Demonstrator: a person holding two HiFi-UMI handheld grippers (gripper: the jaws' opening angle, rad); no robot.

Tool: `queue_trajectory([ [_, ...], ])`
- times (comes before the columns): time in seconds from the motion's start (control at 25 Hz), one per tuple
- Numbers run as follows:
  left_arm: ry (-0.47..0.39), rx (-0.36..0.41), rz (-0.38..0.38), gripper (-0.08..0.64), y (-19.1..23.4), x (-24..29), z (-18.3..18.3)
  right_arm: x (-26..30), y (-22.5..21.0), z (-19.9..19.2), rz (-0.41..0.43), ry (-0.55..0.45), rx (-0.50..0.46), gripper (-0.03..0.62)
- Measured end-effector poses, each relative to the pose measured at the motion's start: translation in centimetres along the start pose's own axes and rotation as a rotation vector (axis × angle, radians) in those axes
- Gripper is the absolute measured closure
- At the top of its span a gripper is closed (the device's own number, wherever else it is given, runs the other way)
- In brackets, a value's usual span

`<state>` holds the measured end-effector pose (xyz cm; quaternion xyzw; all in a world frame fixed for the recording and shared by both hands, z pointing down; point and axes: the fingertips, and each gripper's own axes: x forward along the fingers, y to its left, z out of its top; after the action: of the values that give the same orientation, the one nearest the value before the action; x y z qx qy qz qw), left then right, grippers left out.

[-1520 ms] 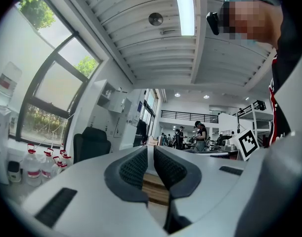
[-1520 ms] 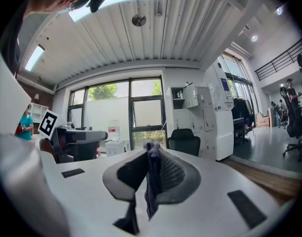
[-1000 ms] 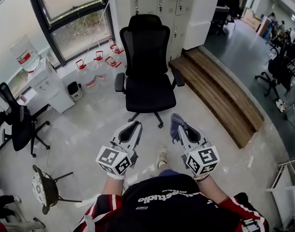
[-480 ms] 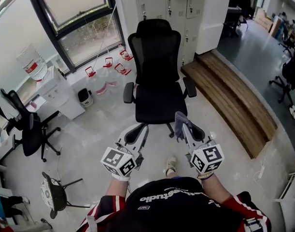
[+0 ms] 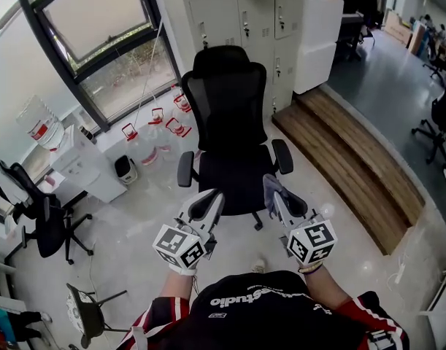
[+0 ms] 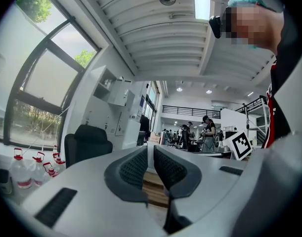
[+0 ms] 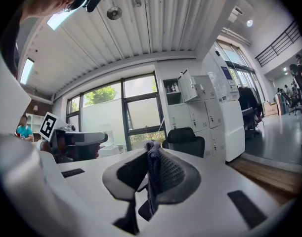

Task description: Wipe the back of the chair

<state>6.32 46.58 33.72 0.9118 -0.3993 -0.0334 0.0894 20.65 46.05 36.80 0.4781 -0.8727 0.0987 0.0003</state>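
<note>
A black mesh-back office chair [image 5: 232,122] stands ahead of me, its seat turned toward me and its back toward the lockers. My left gripper [image 5: 210,197] is held low by the seat's front edge, jaws shut with nothing between them. Just right of it, my right gripper [image 5: 272,190] is shut on a grey-blue cloth [image 5: 268,186]. In the right gripper view the cloth [image 7: 153,174] hangs pinched between the pads, with the chair [image 7: 184,140] beyond. Through the left gripper view the chair [image 6: 87,143] shows at the left, past the gripper [image 6: 151,154].
White lockers [image 5: 244,20] stand behind the chair. Red-capped water bottles [image 5: 155,131] line the window wall. A wooden step [image 5: 347,159] runs along the right. A water dispenser [image 5: 80,162], another black chair [image 5: 40,221] and a stool [image 5: 87,313] are on the left.
I have come closer to the chair, which now sits nearer and larger in the head view. Both grippers keep their hold and their positions in front of me.
</note>
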Motion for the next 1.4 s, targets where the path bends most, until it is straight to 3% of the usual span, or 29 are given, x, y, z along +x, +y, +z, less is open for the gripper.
queue_trajectory([
  [0.24, 0.014, 0.033, 0.005, 0.506, 0.3, 5.5, 1.1, 2.4, -4.4, 1.4, 0.026, -0.015, 0.016, 0.534],
  [0.56, 0.029, 0.039, 0.049, 0.509, 2.6, 8.1, 0.8, 5.4, -7.3, 0.9, 0.048, -0.005, 0.046, 0.534],
  [0.96, 0.014, 0.005, 0.051, 0.514, 9.0, 12.2, 0.5, 11.6, -9.8, 0.6, 0.033, 0.036, 0.037, 0.534],
  [1.4, -0.005, 0.008, 0.038, 0.525, 20.7, 18.6, 2.8, 24.8, -12.7, 2.5, 0.030, 0.061, 0.011, 0.532],
])
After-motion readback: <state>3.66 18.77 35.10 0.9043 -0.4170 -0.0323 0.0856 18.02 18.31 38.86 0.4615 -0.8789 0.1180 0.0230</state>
